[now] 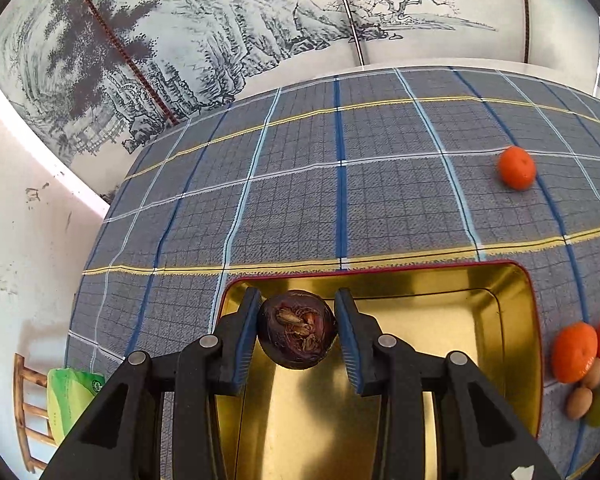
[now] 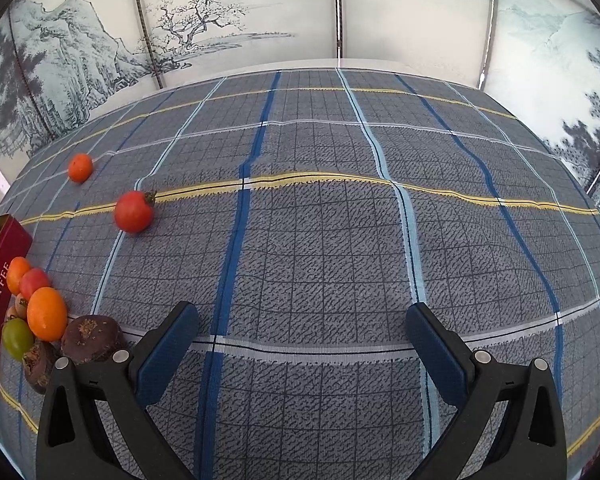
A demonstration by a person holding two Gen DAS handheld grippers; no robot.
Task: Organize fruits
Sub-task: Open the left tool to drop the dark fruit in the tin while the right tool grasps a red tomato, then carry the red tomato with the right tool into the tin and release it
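While my left claw (image 1: 296, 330) pinches a dark brown water chestnut (image 1: 296, 328) above the gold-lined tin (image 1: 515, 320), my right claw (image 2: 301, 344) hangs spread over the plaid-covered surface (image 2: 319, 240), holding nothing. Beside the tin's red wall lies a fruit cluster (image 2: 40, 320); a tomato (image 2: 132, 211) and a tangerine (image 2: 80, 167) lie well apart.

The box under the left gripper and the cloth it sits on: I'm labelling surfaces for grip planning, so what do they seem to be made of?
The box looks like thin metal, probably a tin: its gold interior is glossy and mirror-like, with a rolled red rim. The cloth looks like woven fabric, matte, with visible weave texture, plaid lines and soft wrinkles.
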